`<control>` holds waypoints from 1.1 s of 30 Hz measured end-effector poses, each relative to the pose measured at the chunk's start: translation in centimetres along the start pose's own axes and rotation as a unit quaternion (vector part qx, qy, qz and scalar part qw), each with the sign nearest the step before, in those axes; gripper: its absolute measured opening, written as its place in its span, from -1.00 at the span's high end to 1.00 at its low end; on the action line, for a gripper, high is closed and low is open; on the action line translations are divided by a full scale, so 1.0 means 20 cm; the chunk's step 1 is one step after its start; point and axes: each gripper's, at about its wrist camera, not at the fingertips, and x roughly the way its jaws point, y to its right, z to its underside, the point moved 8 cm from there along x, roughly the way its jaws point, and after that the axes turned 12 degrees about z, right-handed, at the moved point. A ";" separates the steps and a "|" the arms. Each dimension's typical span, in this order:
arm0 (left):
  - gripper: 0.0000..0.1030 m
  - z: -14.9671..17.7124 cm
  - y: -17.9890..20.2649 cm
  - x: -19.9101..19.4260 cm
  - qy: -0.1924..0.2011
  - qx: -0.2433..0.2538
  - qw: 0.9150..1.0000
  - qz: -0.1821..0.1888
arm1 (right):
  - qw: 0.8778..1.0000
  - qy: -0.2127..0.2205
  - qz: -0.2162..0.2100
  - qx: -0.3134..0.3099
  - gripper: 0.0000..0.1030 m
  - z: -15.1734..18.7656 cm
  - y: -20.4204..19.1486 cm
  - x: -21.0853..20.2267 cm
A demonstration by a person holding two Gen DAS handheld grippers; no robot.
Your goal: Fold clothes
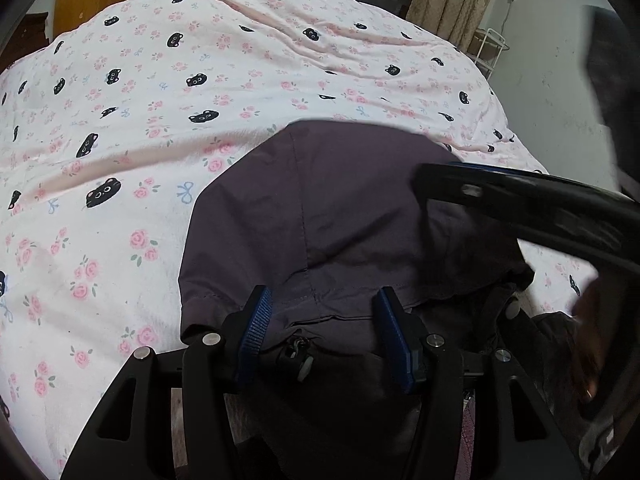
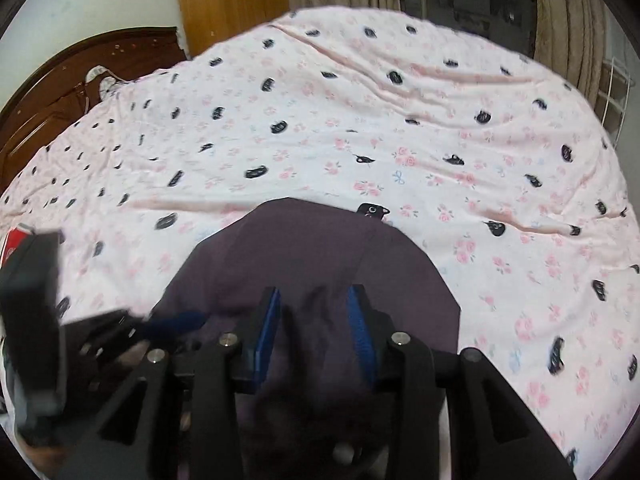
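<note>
While both grippers stand open, the purple garment (image 1: pixel 352 208) lies folded — on the bed (image 1: pixel 120 128).

Home bedroom: bed (image 2: pixel 360 128) under cat-and-rose sheet ahead of fingers, wooden headboard (image 2: pixel 60 92) far left, curtains (image 2: pixel 568 12) beyond.

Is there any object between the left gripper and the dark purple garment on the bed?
Nothing visible stands between them. The left gripper sits right over the near edge of the purple garment, its jaws apart with the cloth between them. The right gripper crosses over the garment's right side, not in the left one's way.
</note>
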 end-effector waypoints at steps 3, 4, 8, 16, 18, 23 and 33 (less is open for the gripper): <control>0.02 0.00 -0.01 0.01 0.000 -0.002 1.000 0.003 | 1.000 -0.029 0.003 0.004 0.31 -0.02 0.03 0.16; 0.02 0.01 -0.01 0.01 0.000 -0.004 1.000 0.004 | 0.999 -0.043 0.005 0.002 0.32 -0.01 0.04 0.21; 0.02 0.01 -0.01 0.02 -0.001 -0.006 1.000 0.006 | 0.998 -0.067 -0.003 0.005 0.33 0.04 0.05 0.29; 0.01 -0.01 -0.01 -0.02 0.005 -0.011 1.000 0.007 | 0.998 -0.031 -0.029 0.048 0.30 0.06 0.10 -0.04; 0.01 -0.02 -0.01 -0.04 0.011 -0.019 1.000 0.010 | 0.998 -0.037 -0.032 0.050 0.30 0.11 0.10 -0.10; 0.01 -0.01 -0.02 -0.09 0.014 -0.036 0.999 0.008 | 0.997 -0.067 -0.024 0.035 0.30 0.24 0.09 -0.05; 0.01 0.01 -0.04 -0.08 0.007 -0.050 0.999 0.021 | 0.996 -0.084 -0.006 0.010 0.29 0.34 0.06 0.06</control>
